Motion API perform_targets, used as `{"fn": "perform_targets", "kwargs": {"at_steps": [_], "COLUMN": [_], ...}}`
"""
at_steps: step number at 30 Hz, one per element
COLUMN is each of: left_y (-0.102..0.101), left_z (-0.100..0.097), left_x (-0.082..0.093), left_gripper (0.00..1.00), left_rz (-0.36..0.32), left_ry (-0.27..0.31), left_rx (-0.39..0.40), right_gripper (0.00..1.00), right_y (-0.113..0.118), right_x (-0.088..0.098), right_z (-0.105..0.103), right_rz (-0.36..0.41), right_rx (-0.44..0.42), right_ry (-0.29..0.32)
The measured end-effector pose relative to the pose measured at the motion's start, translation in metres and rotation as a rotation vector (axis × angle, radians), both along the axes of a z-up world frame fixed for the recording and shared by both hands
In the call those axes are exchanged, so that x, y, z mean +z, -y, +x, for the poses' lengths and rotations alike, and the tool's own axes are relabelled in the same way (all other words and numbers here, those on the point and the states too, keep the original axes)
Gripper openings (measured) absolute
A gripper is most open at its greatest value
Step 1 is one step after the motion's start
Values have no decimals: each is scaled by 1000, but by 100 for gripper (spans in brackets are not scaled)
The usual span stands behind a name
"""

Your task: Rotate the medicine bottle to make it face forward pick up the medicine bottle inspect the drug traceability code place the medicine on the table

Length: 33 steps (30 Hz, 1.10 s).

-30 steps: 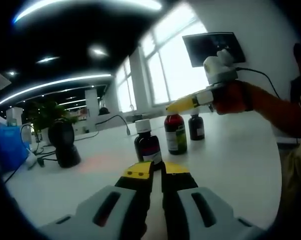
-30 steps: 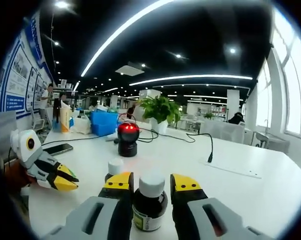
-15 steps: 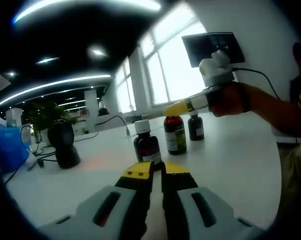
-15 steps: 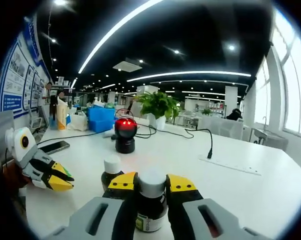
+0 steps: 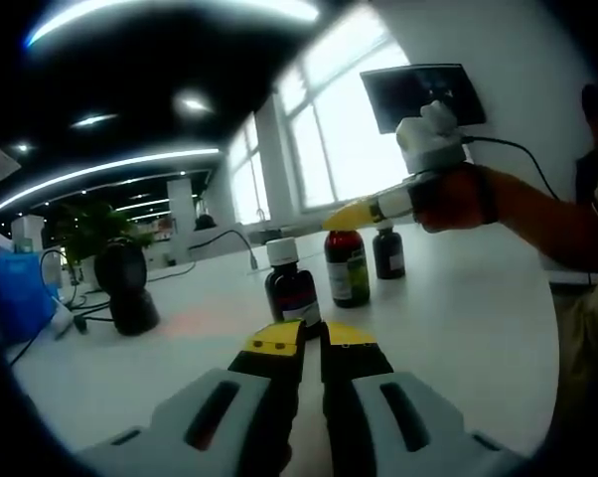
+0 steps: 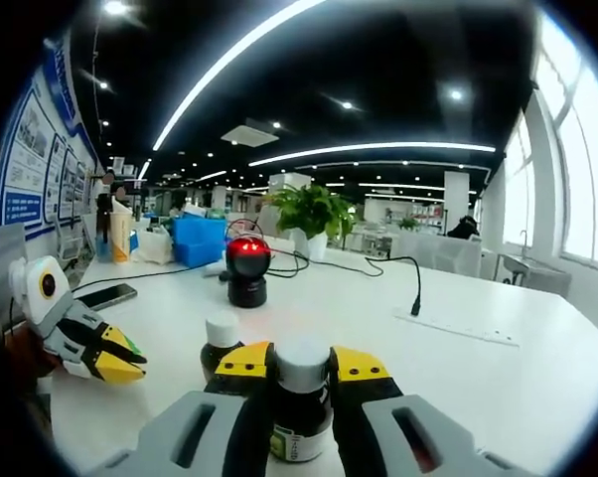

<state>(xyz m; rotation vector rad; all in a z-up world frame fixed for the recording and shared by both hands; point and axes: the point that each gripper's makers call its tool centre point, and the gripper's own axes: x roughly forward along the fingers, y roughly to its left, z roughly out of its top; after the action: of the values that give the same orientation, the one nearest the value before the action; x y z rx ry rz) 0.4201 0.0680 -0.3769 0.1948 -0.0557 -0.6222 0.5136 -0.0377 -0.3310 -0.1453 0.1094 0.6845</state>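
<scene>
Grey moulded left gripper (image 5: 311, 338) with yellow-capped black-lined jaws; matching grey right gripper (image 6: 301, 364), yellow tips, white rear housing trailing thin black cable (image 5: 513, 147).

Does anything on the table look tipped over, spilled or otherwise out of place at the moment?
Nothing stands out. The medicine bottle stands upright in the right gripper, the other bottles stand capped, and the table looks dry.
</scene>
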Motion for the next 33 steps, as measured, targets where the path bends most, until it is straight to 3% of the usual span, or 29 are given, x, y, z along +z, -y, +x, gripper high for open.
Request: {"fn": "perform_targets", "kwargs": {"at_steps": [33], "left_y": [0], "left_z": [0], "left_x": [-1], "left_gripper": [0], "left_rz": [0], "left_ry": [-5], "left_rx": [2], "right_gripper": [17], "right_y": [0], "right_x": [0], "right_z": [-9], "right_rz": [37], "right_rx": [-4], "right_ry": [-9]}}
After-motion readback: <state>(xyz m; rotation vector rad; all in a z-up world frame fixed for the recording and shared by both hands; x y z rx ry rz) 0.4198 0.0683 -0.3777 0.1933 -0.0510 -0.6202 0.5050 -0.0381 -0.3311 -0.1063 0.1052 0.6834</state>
